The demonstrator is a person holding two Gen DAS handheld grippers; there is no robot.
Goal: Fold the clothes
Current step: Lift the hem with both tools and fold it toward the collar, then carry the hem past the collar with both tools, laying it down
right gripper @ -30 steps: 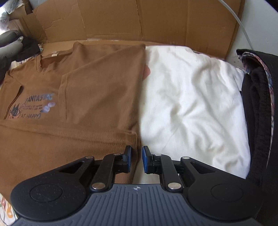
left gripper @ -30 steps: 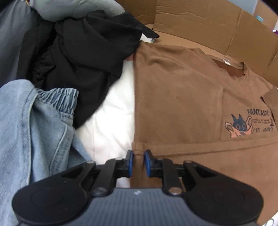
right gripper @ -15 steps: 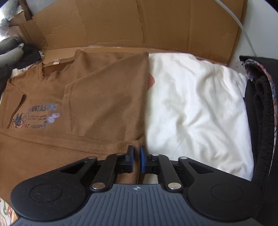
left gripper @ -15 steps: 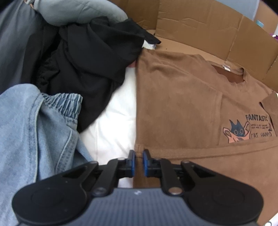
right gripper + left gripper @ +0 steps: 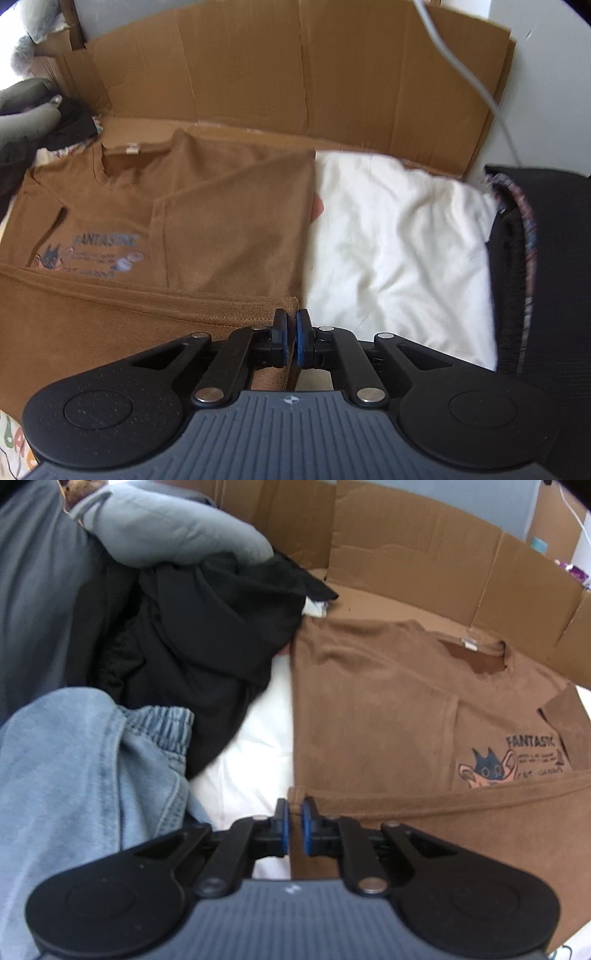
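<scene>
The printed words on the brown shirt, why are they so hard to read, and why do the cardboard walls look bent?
Left wrist view: the print on the brown shirt is soft, only its top word readable. Right wrist view: the print is smeared, as is the white cloth, probably motion blur. Both views: the fisheye lens curves the cardboard, and window light washes out the corners.

Brown T-shirt (image 5: 388,709) with cat print; white sheet (image 5: 399,240); blue jeans (image 5: 81,775).

Flattened cardboard panels (image 5: 295,74) stand along the far edge of a white sheet (image 5: 399,240), and a grey cable (image 5: 472,81) hangs across them.
</scene>
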